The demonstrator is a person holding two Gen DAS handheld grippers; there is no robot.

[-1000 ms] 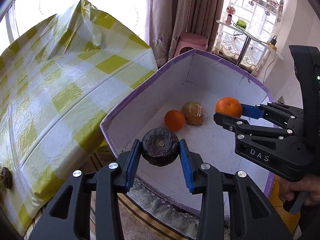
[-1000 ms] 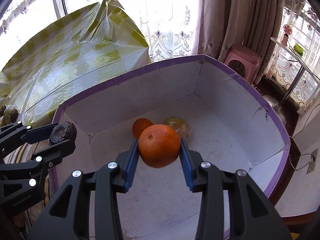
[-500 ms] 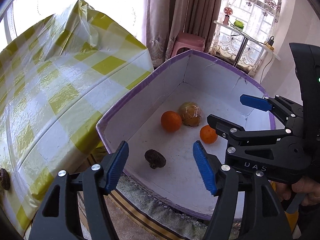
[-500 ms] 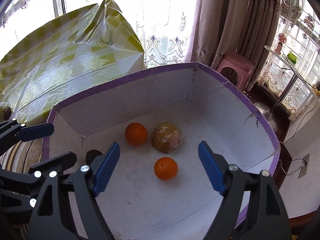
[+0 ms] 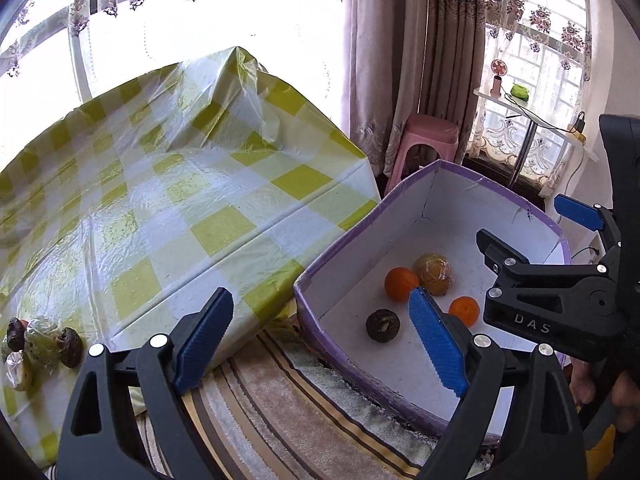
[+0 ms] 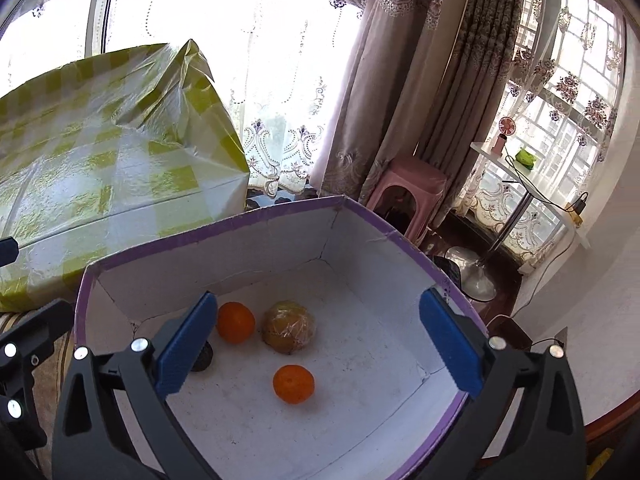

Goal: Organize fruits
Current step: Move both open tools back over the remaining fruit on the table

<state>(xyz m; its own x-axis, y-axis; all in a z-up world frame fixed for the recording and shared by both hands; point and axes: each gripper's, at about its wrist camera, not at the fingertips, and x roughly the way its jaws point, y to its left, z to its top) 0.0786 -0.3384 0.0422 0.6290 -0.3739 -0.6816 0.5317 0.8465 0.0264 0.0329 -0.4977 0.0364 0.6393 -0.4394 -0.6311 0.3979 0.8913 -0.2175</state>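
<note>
Black grippers [image 5: 320,336], blue ribbed jaws

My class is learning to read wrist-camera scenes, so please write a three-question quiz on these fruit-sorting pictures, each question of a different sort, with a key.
1. True or false: the left gripper grips the dark wrinkled round fruit.
2. How many fruits lie in the purple-rimmed white cardboard box?
A. two
B. four
C. six
3. Fill in: more fruits wait on the yellow-checked plastic ______.

Key
1. False: both it and the right gripper are open and empty.
2. B: the dark fruit, two round orange fruits, one plastic-wrapped yellowish fruit.
3. tablecloth; the small fruits sit at its near edge.
</note>
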